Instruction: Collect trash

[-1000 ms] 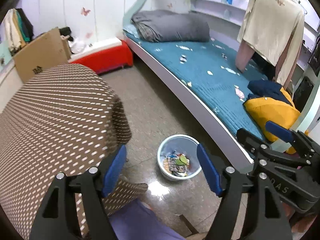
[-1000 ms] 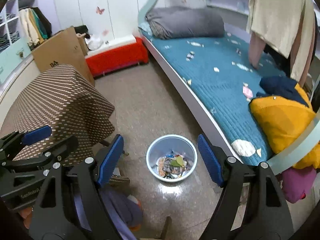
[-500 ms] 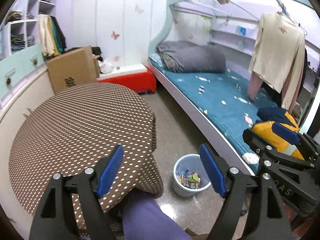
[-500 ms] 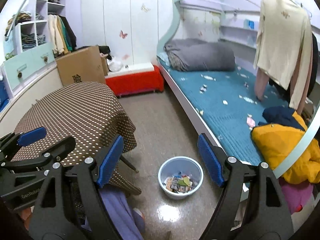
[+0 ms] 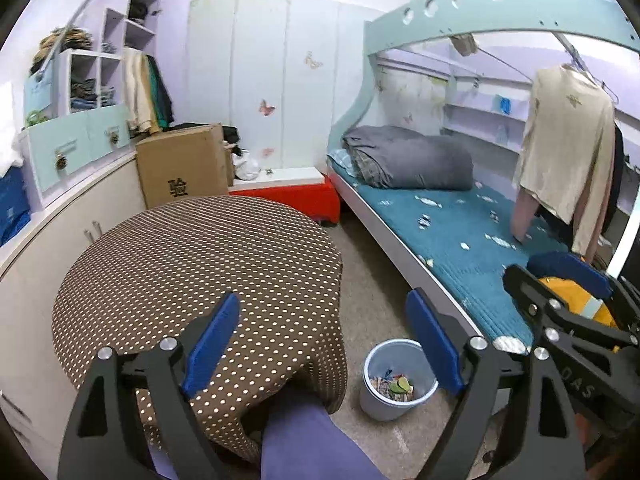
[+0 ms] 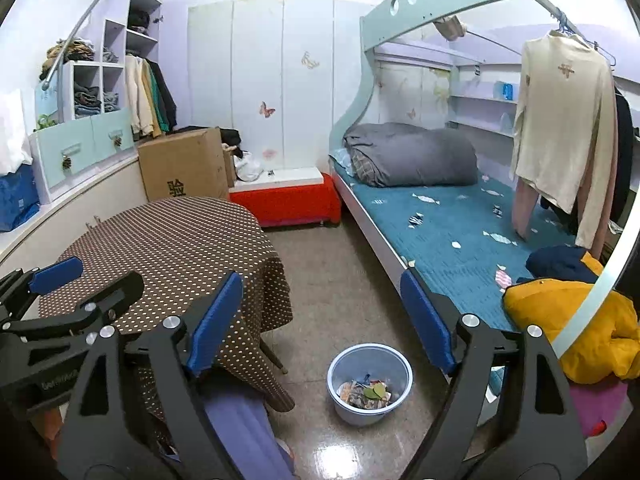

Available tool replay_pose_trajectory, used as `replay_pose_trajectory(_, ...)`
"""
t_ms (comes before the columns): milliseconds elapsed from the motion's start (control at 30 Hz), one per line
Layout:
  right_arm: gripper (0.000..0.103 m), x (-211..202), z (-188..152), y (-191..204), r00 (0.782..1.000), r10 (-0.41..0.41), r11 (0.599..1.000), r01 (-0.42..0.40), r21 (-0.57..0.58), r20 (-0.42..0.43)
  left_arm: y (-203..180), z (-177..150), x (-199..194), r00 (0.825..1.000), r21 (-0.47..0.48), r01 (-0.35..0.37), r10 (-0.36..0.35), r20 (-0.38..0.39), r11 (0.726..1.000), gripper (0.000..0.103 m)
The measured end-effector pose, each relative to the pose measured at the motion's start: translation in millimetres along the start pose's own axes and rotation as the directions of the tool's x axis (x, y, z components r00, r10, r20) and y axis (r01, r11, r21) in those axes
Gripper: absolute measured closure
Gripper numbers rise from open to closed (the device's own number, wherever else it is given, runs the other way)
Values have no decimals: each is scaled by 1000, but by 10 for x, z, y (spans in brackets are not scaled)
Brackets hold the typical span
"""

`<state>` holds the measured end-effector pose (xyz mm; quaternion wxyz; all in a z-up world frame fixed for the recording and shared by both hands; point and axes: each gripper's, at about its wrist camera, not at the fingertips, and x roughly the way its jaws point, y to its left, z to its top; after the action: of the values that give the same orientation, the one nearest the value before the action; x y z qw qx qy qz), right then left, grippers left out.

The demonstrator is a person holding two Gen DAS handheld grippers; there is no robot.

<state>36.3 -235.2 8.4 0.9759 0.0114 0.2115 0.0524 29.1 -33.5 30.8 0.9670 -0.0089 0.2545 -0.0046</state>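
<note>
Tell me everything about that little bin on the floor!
The bin is a small round bucket, pale blue-grey, looking like plastic. It stands upright and open, with no lid, on the shiny floor between the dotted table and the bed. Inside lie paper scraps and a green leaf. Nothing else touches it.

Home bedroom: bunk bed [image 6: 448, 240], wardrobe [image 6: 260, 92]

An open strip of floor [image 6: 332, 280] is flanked by the draped table [image 6: 180, 240] and the bed [image 6: 452, 236]. The near end is occupied by the bin [image 6: 370, 382]
</note>
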Motion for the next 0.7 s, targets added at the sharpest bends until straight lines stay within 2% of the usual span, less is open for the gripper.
replay_pose_trajectory(333,21,-172,-93,30,999,20,1000,-20,-7,28,22,-72,-288,997,1,-28,28,74,1000,15)
replay_pose_trajectory(700,20,-220,-159,22,999,27,1000,-27,0,31,29,-161,-354,996,6,-54,54,76,999,14)
